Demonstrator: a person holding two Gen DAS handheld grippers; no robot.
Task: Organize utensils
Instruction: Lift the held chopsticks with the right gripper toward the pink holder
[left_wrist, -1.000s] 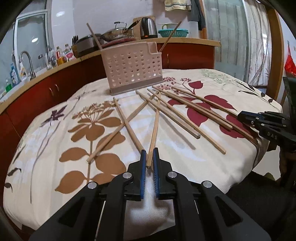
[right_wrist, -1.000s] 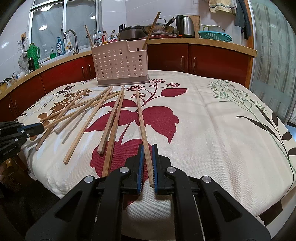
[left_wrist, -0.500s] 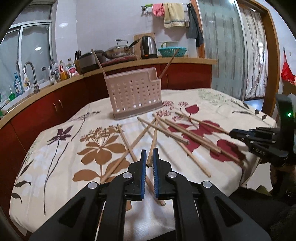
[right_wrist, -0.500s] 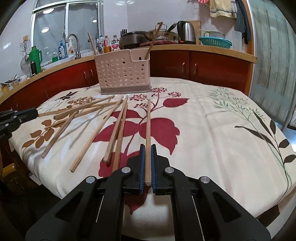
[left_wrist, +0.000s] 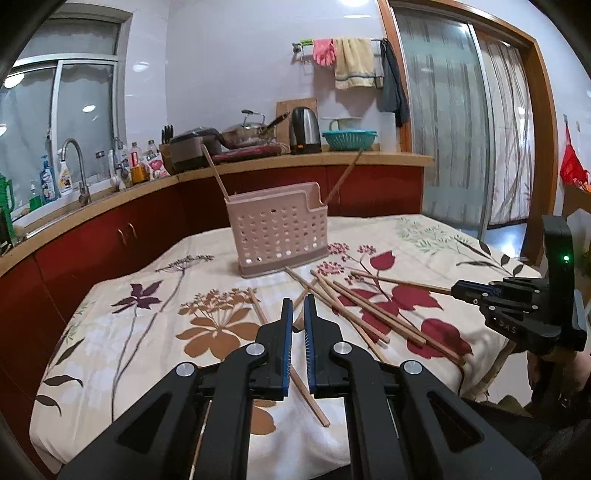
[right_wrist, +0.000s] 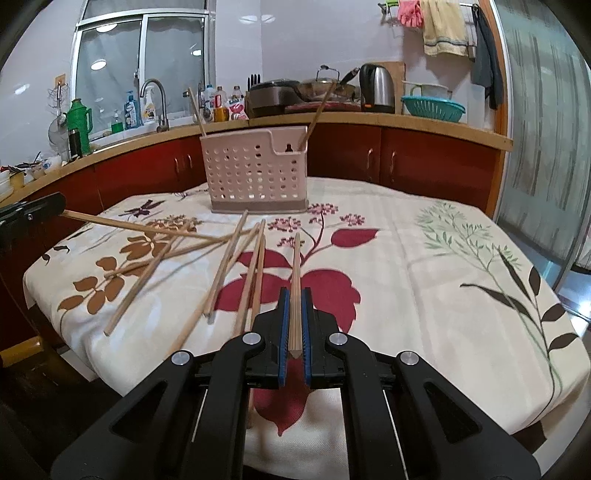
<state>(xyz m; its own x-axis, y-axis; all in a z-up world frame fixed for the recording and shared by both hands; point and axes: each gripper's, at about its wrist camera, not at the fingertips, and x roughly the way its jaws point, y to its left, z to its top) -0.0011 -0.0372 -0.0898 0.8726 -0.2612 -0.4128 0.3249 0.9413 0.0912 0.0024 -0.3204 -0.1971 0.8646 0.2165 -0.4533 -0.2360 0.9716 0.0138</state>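
Several wooden chopsticks (left_wrist: 365, 308) lie scattered on the floral tablecloth (left_wrist: 122, 354). A pink perforated holder (left_wrist: 277, 232) stands at the far side with two chopsticks in it. My left gripper (left_wrist: 298, 306) is shut on a chopstick (left_wrist: 300, 319), lifted above the table; it shows in the right wrist view (right_wrist: 129, 225) reaching from the left gripper. My right gripper (right_wrist: 294, 295) is shut on a chopstick (right_wrist: 295, 273) pointing toward the holder (right_wrist: 255, 170); that chopstick also shows in the left wrist view (left_wrist: 399, 281).
A red cabinet counter (left_wrist: 122, 221) with sink, bottles, pots and kettle (left_wrist: 305, 130) curves behind the table. A glass sliding door (left_wrist: 447, 122) is at the right. The table's front edge (right_wrist: 369, 435) is just below my right gripper.
Both grippers have risen and tilted up with their chopsticks lifted off the cloth. The right one's chopstick swung to point straight at the holder.
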